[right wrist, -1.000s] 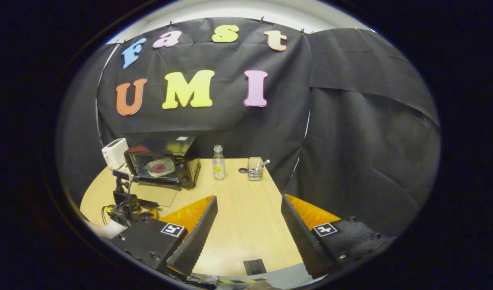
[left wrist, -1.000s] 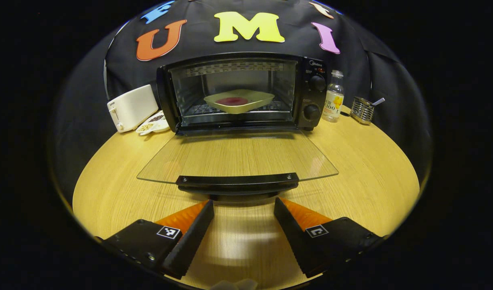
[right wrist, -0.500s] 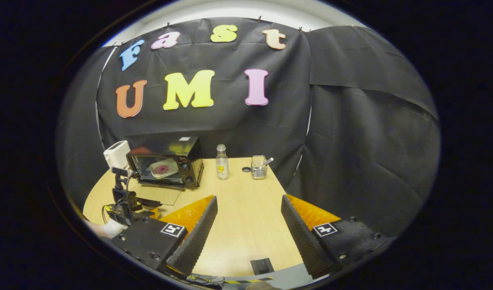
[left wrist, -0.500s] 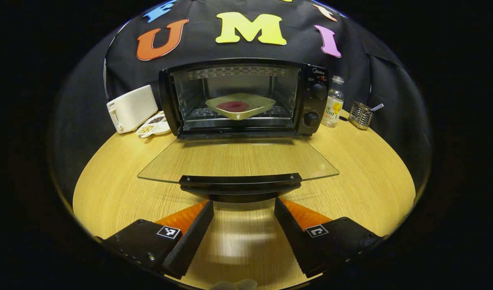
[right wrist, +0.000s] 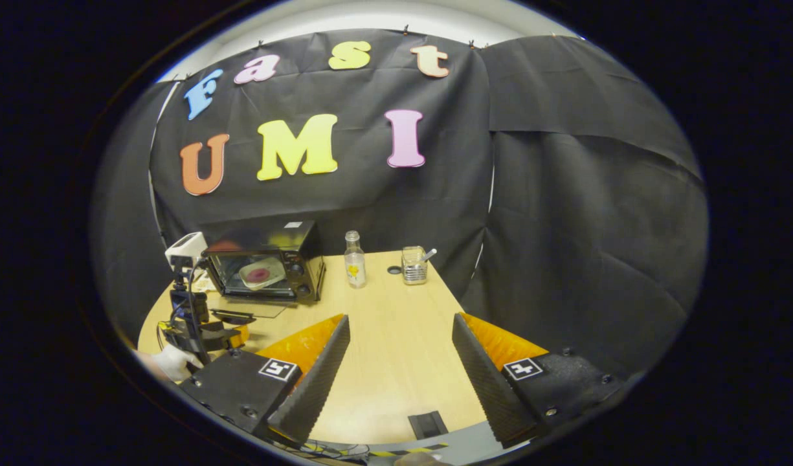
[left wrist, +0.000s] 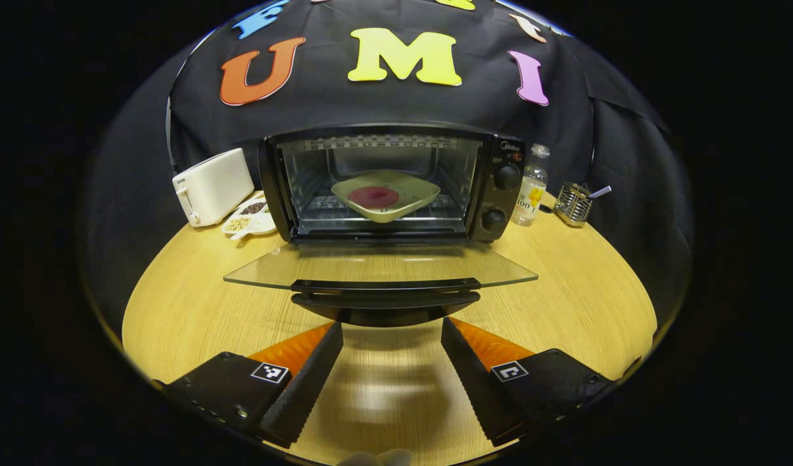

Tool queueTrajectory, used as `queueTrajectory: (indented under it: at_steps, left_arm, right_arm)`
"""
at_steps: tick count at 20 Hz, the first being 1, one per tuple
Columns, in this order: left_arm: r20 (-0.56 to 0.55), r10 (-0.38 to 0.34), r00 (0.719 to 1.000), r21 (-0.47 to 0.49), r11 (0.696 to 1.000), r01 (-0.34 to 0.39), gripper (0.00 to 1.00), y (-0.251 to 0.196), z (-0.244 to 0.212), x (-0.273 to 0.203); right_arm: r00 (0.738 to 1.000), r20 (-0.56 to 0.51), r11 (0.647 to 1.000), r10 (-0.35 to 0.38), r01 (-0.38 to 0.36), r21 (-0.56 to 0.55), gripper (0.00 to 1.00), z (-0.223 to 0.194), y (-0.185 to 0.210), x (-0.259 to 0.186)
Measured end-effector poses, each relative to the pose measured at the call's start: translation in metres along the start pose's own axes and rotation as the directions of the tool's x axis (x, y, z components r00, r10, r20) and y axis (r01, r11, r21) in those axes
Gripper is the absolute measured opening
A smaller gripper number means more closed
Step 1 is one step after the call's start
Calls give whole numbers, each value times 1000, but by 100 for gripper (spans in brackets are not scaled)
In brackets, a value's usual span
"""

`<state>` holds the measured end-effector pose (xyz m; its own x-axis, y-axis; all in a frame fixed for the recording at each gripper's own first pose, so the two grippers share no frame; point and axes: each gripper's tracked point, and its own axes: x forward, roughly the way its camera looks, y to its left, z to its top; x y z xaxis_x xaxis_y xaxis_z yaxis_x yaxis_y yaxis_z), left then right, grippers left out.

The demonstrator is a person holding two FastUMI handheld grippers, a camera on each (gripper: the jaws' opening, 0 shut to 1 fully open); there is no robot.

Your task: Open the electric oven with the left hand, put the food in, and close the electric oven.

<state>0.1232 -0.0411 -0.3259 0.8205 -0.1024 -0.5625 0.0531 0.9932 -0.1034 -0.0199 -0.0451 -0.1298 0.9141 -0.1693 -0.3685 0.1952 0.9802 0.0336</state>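
tabletop (left wrist: 564,304): oven door (left wrist: 383,268) beyond jaws

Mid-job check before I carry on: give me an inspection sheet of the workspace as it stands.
Surface: round wooden table.
Job's things: oven with its glass door folded down; plate of food on the rack inside.
Clutter: white toaster, small dish of seeds, bottle, wire holder.
Grippers: left gripper open, just below the door handle, not gripping it; right gripper open, holding nothing.
Cables: wiring on the left gripper's rig in the right gripper view.
Surroundings: black cloth wall.
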Motion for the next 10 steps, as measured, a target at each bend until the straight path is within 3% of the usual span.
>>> queueTrajectory:
  at_steps: [8,10]
  left_arm:
    - [75,-6,997,-19,1000,7,99,-1,53,5]
    - [86,-8,996,-15,1000,9,98,-1,64,8]
  right_arm:
    - [1000,-2,999,-10,10,40,96,-1,-7,1]
    - [1000,0,999,-12,12,43,100,0,-8,0]
